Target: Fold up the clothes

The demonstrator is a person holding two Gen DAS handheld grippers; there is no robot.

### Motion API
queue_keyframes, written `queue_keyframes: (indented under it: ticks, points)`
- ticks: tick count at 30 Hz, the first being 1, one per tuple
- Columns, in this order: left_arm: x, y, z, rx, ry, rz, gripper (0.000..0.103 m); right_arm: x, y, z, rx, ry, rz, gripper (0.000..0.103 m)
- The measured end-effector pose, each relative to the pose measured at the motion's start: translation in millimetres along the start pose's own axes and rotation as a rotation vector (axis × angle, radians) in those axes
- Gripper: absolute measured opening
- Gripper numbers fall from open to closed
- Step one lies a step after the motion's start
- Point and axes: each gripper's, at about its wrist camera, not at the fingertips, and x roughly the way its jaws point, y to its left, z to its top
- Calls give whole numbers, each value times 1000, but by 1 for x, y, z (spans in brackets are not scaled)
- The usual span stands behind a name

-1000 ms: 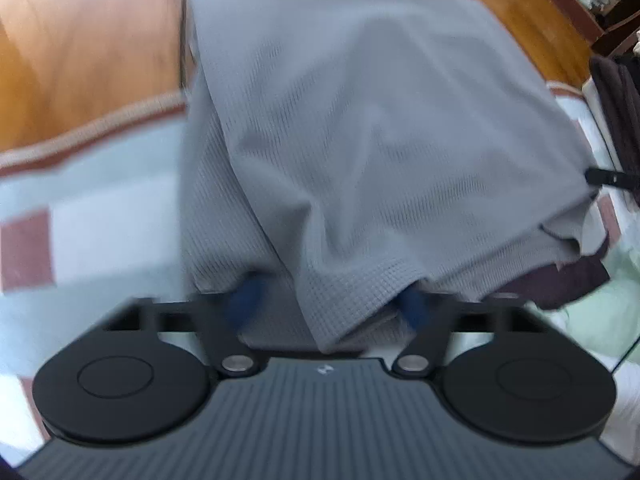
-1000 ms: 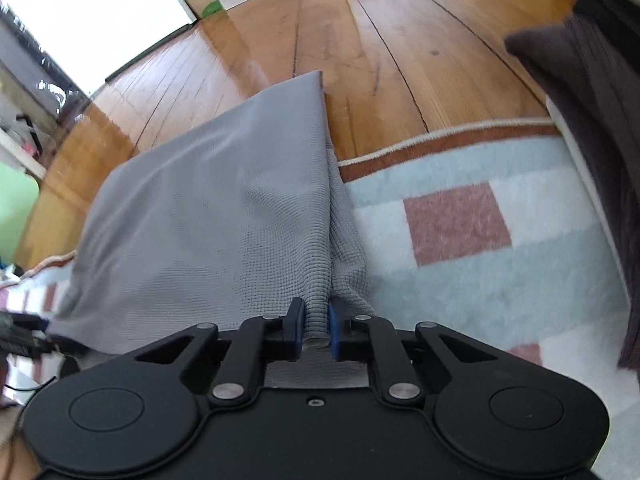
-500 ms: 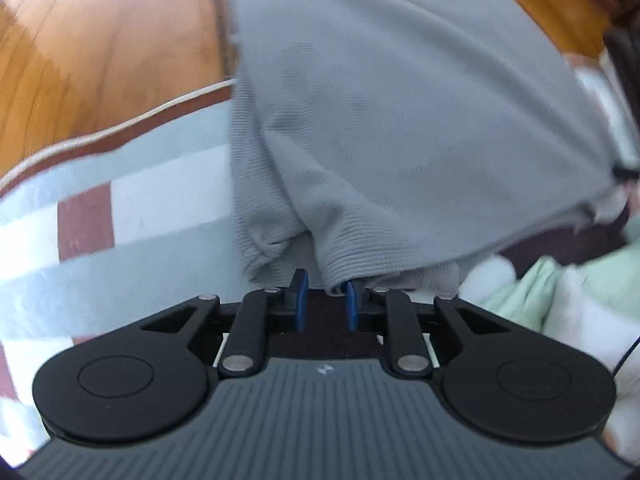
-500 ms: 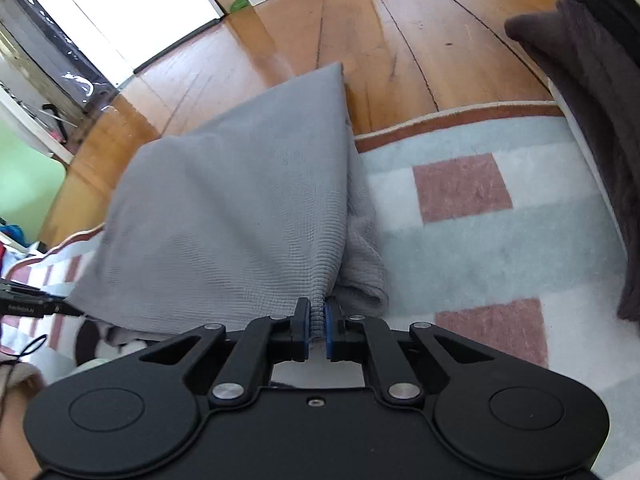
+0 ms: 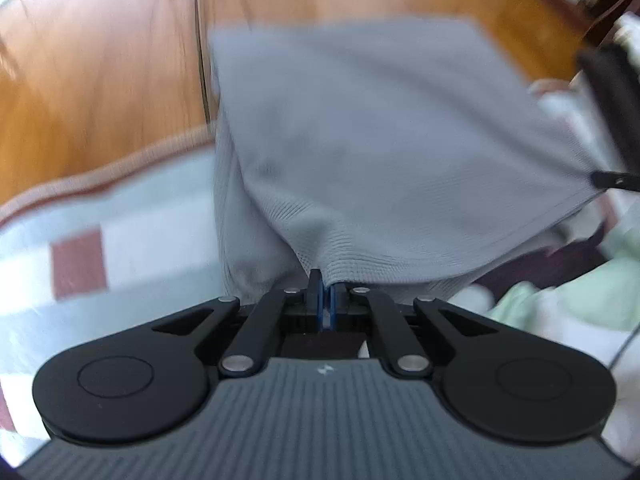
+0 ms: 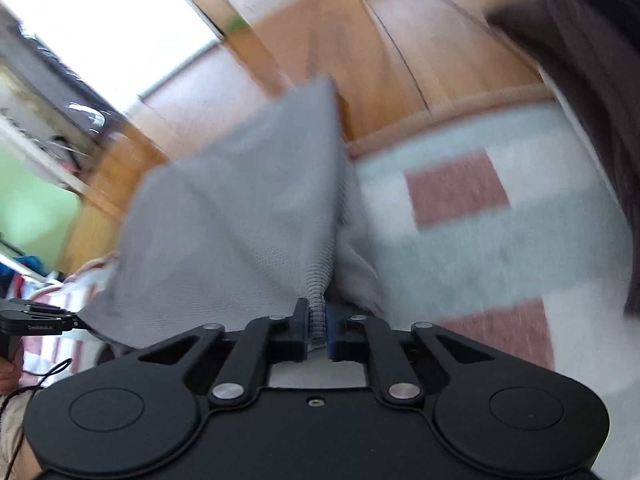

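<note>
Grey garment [image 5: 380, 140] hung stretched above checked rug [image 5: 140, 208], far end over wood floor [image 5: 100, 80]. Left gripper [image 5: 325, 304] clenched on near ribbed hem. Right gripper [image 6: 318, 328] pinched bunched edge at other corner. Dark clothing, probably a pile [image 6: 592, 60], lay beyond rug's right edge.

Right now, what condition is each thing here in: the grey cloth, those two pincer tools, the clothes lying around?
Grey garment: lifted, stretched between both grippers, hanging over rug and floor.
Left gripper: shut on the garment's hem.
Right gripper: shut on a bunched edge of the garment.
Dark garment: unfolded, heaped at the rug's side.
Pale green clothes: crumpled, unfolded.
Rug: lying flat.
</note>
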Motion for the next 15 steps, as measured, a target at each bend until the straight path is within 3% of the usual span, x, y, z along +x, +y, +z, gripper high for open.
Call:
queue_keyframes:
  ticks: [2,5,6,7,9,11,13,15]
  points:
    - [-20,2,0,2,-19,-2,3,-7,1,2,-32,-15,14,10]
    - [-12,1,-6,76,108,51,7,-7,0,2,-69,-2,0,10]
    - [-2,-3,-11,122,179,94,13,0,-1,0,-75,25,-25,10]
    - [8,-7,-16,165,244,136,27,3,-1,-2,-74,39,-40,10]
    - [14,-12,-21,217,285,200,33,9,-1,-6,-74,67,-69,11]
    - [-1,-13,-15,183,213,136,45,10,0,-7,-84,80,-87,16]
    - [-17,-11,-5,96,122,54,70,5,-1,-4,-71,71,-87,22]
    - [-25,-9,3,3,69,-10,80,0,-4,-1,-47,60,-75,23]
